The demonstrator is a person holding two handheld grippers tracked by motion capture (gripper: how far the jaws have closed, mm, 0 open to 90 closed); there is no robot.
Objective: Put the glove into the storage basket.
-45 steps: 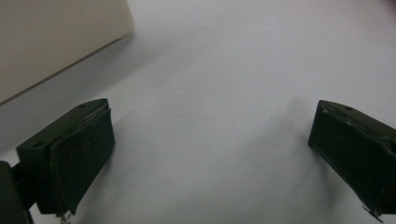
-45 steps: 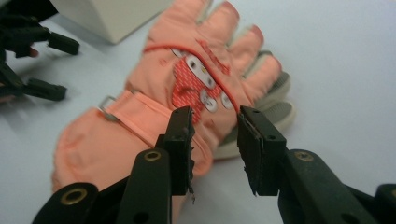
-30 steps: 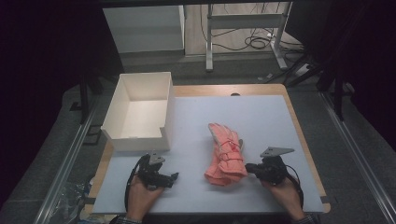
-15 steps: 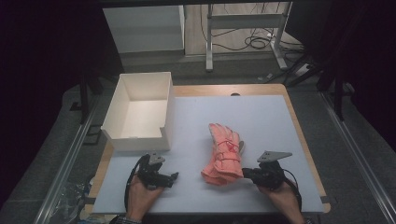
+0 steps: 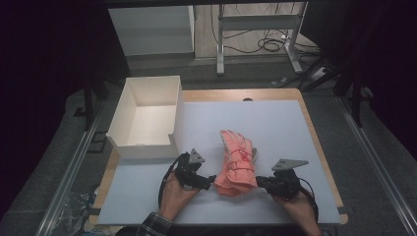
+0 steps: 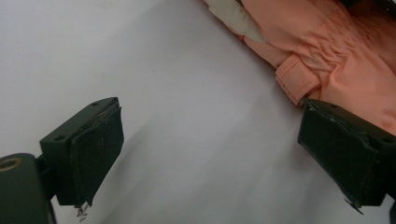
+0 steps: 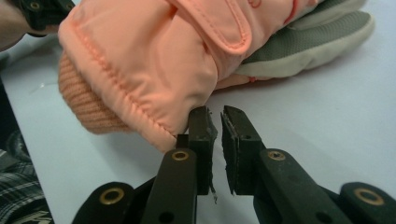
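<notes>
A pink padded glove (image 5: 237, 160) lies on the white mat, fingers pointing away, knit cuff toward me; a grey-palmed glove (image 7: 317, 37) lies under it. My left gripper (image 5: 210, 180) sits just left of the cuff. In the left gripper view (image 6: 210, 126) its jaws stand wide and have just been closing a little, with bare mat between them and the cuff tab (image 6: 299, 79) beside the right jaw. My right gripper (image 5: 259, 182) is at the cuff's right side. Its jaws (image 7: 217, 116) are nearly together with nothing between them, the left one touching the glove (image 7: 149, 60).
An open white box (image 5: 145, 147) stands at the mat's back left, just beyond the left hand. The white mat (image 5: 275, 123) covers a wooden table whose right edge (image 5: 319, 152) shows. Cables and desk legs lie on the floor behind.
My left hand has moved right, from the mat's front left up to the glove's cuff. The right hand and the glove have hardly shifted.
</notes>
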